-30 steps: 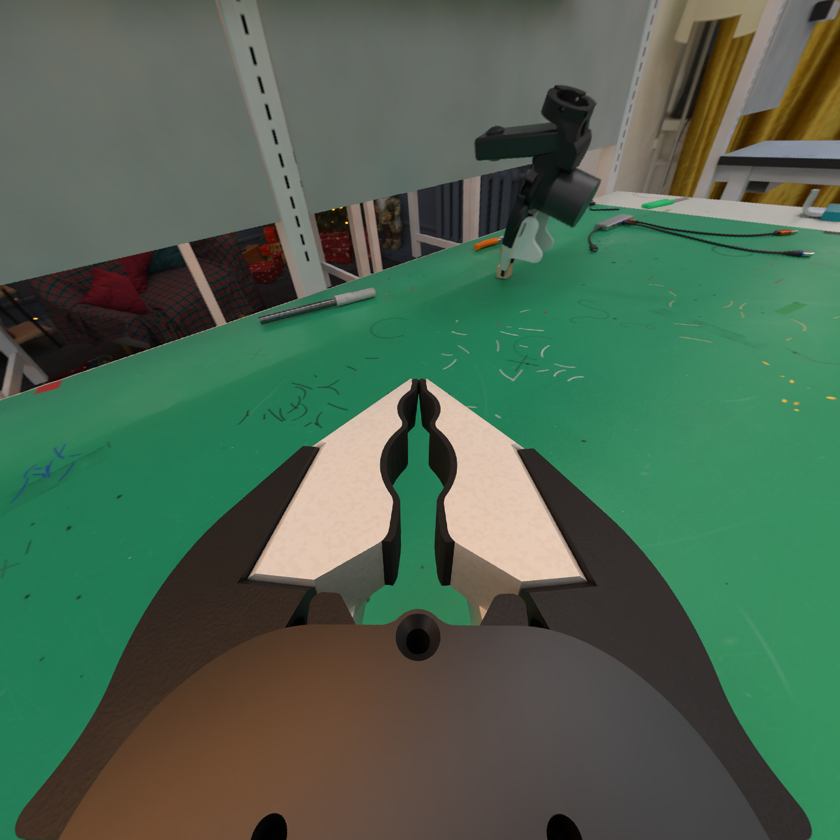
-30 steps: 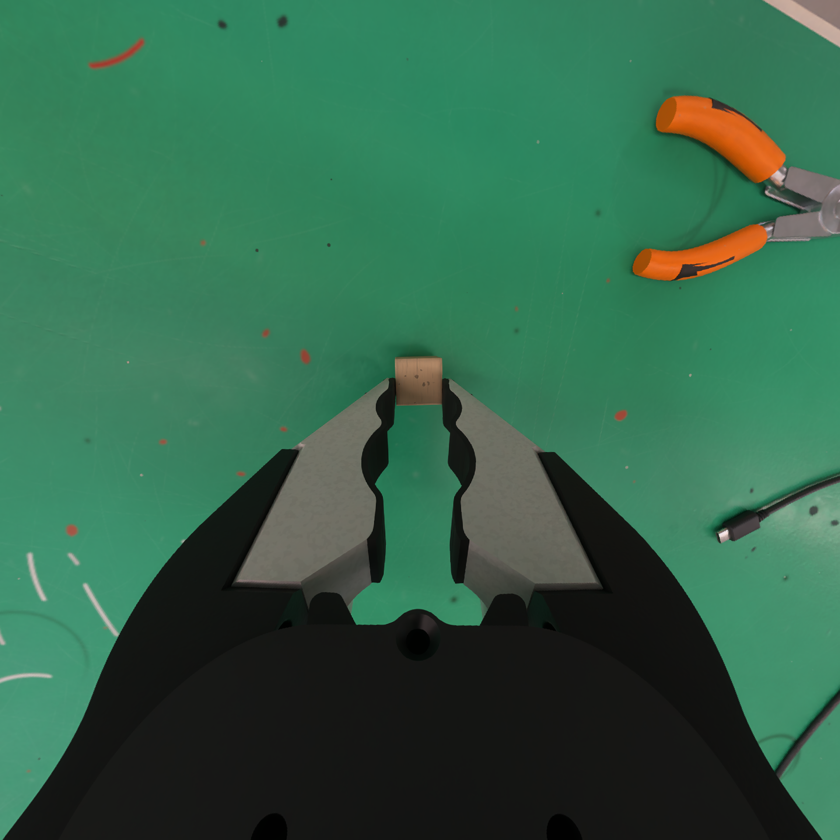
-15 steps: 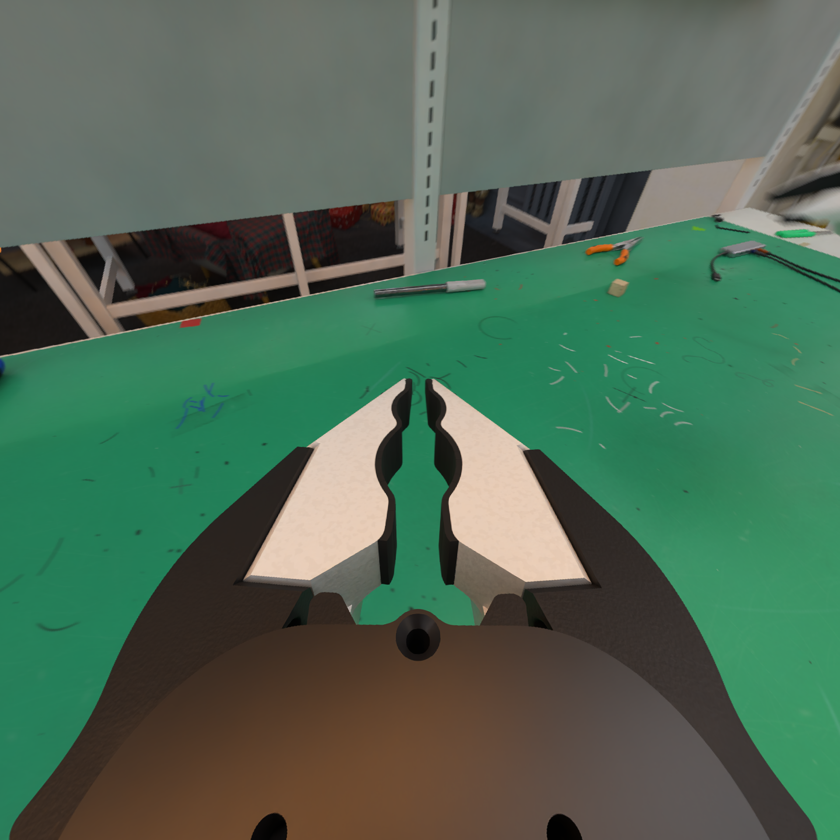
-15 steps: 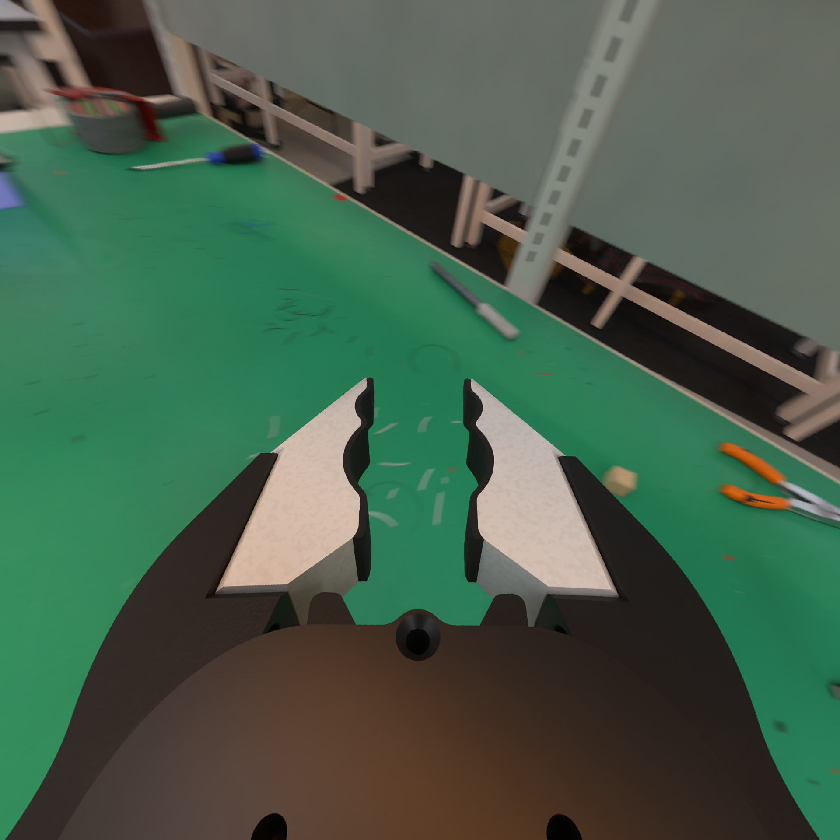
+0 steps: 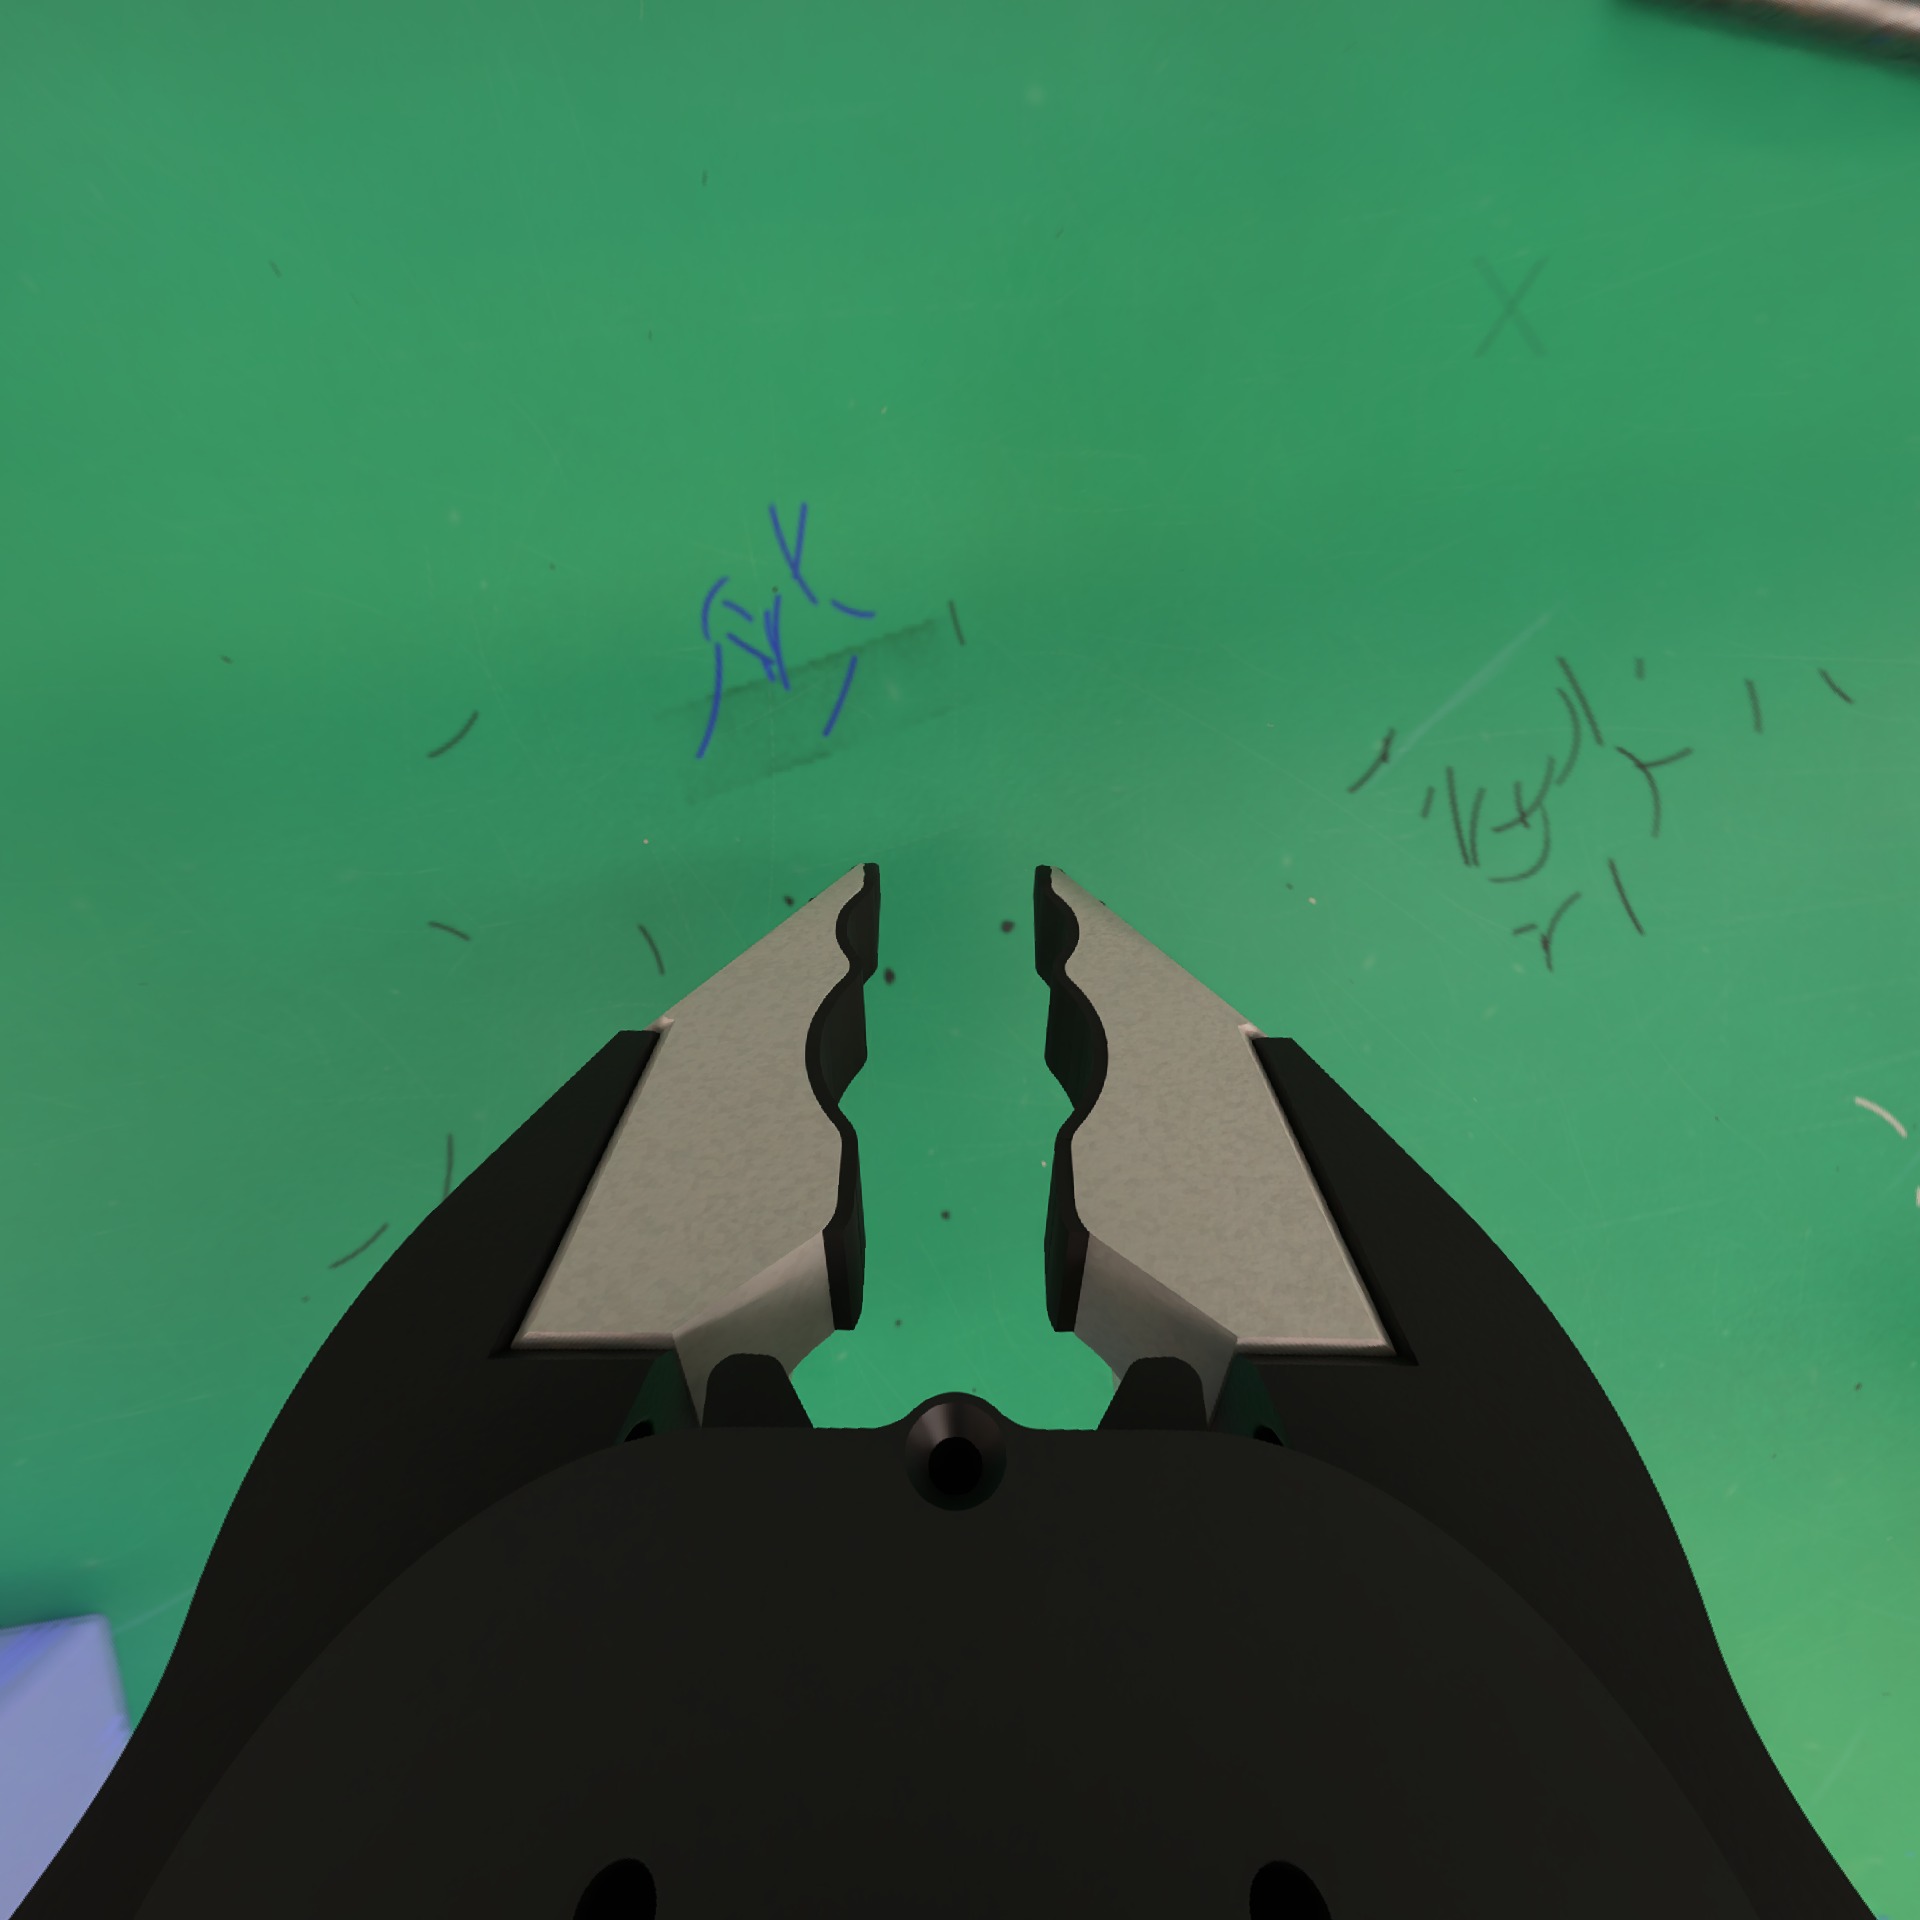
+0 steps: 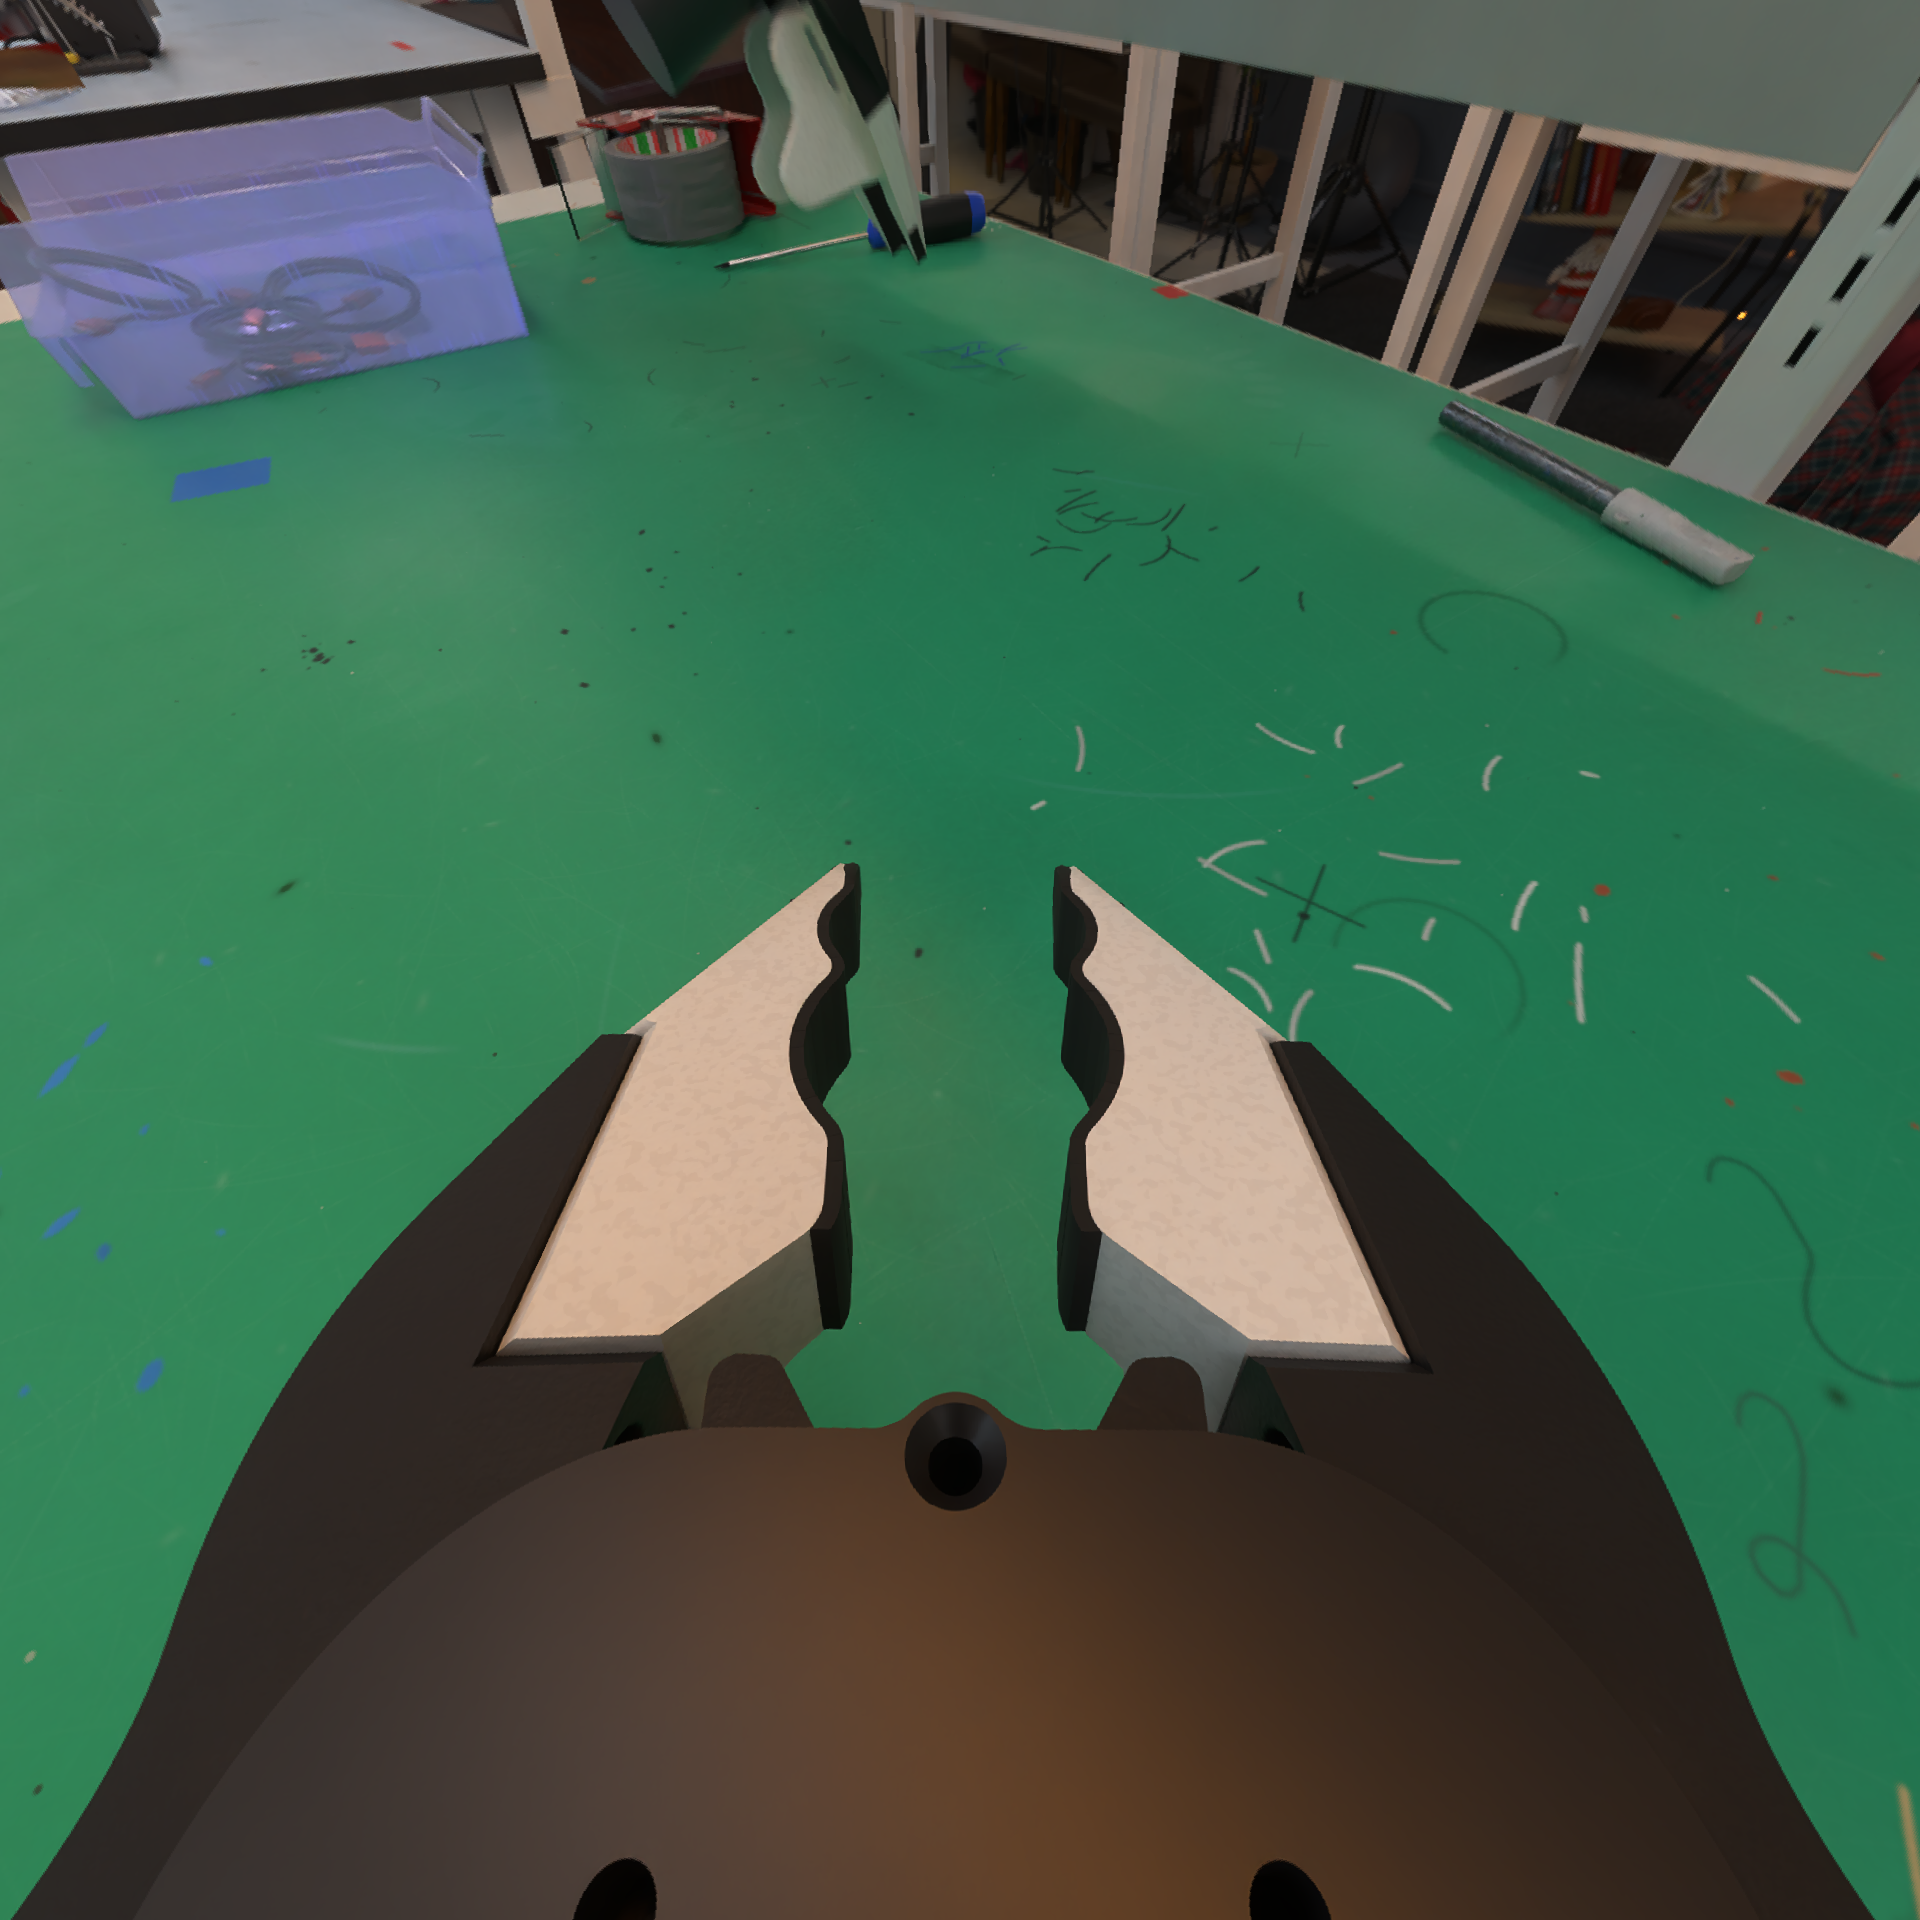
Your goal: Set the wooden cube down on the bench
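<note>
In the left wrist view, our left gripper points straight down at the green surface, its fingers apart with nothing between them; blue scribbles lie just beyond the tips and a pale blue box corner sits behind and to the left. In the right wrist view, our right gripper looks along the surface at a low slant, fingers spread and empty, which we judge fits a release already made. Ahead to the right lies a marker; far ahead left stand a clear bin and a tape roll. The wooden cube appears in neither view, so we cannot describe it or say where it rests.
</note>
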